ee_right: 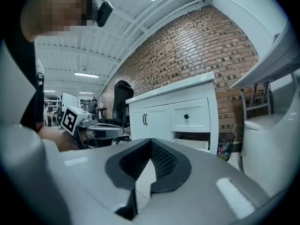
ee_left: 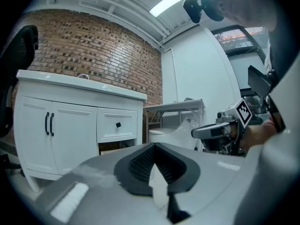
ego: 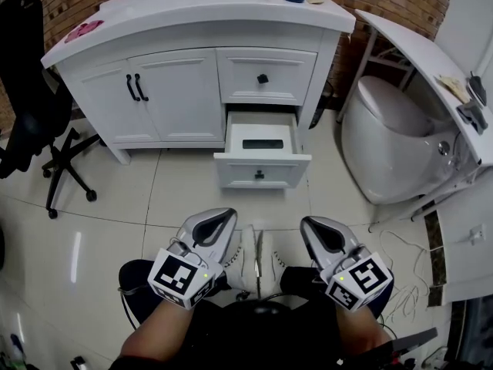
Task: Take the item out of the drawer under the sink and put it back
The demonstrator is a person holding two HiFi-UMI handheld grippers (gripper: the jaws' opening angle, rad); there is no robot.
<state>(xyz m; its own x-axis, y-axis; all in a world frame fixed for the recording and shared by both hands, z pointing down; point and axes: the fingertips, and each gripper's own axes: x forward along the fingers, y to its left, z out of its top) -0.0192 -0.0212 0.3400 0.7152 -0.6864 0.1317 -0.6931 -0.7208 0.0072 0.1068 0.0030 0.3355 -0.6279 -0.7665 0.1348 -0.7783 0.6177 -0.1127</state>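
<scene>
Glossy white floor tiles (ego: pixel 185 199), brick wall behind a white sink cabinet (ego: pixel 177 91). Its low white drawer (ego: pixel 231 168) stands open, and a flat black rectangular item (ego: pixel 257 144) lies inside, far from both grippers.

Risk: the item looks thin and lies flat, so the pads may skid off it or knock the drawer front. The drawer above crowds the reach.

Left gripper (ego: pixel 225 217) and right gripper (ego: pixel 311 227): fingers closed tip to tip, holding and touching nothing.

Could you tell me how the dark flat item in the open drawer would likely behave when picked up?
The dark item looks a straight-edged slab, so probably stiff, not floppy. Lying flat on the drawer floor, it is unlikely to roll, but its low profile may make gripping awkward.
</scene>
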